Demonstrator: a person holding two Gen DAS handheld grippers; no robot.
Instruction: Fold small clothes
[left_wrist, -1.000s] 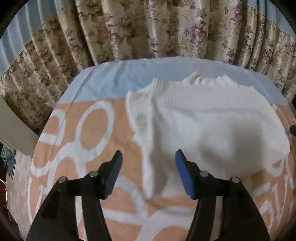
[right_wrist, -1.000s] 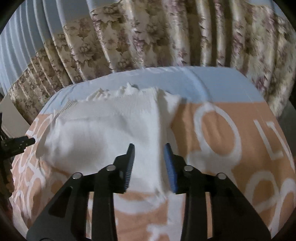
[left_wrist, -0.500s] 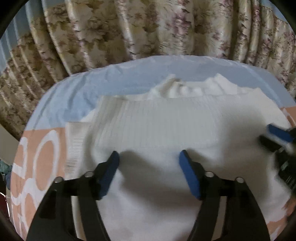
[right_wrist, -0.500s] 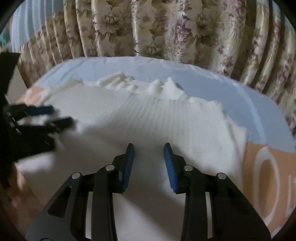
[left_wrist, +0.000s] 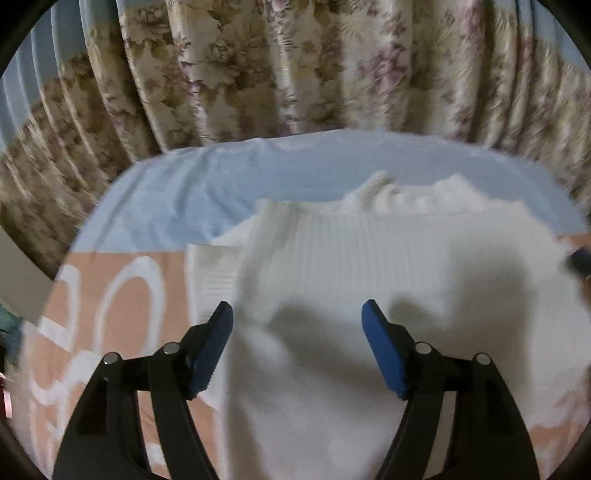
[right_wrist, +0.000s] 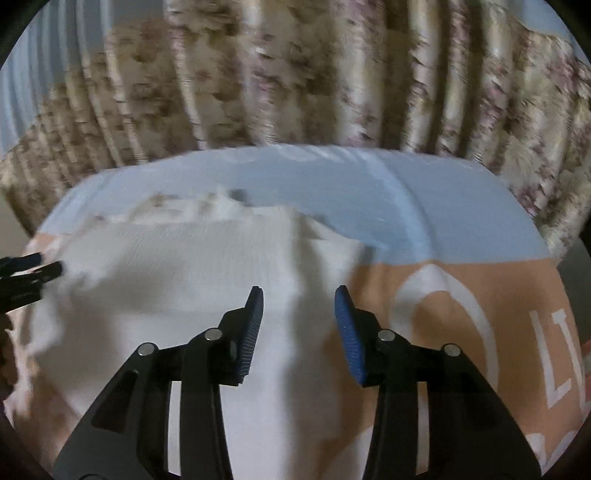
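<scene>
Left wrist view shows the left gripper (left_wrist: 297, 317) spread wide and holding nothing, poised over the near left part of a white ribbed knit garment (left_wrist: 369, 266). The right gripper (right_wrist: 299, 306) stands moderately parted, also without a hold, above the garment's right edge. That garment lies flat on a peach and blue bedspread (right_wrist: 461, 295), before floral curtains (left_wrist: 295, 66). It looks soft, light and floppy; I'd pinch it at the side edges or corners.
</scene>
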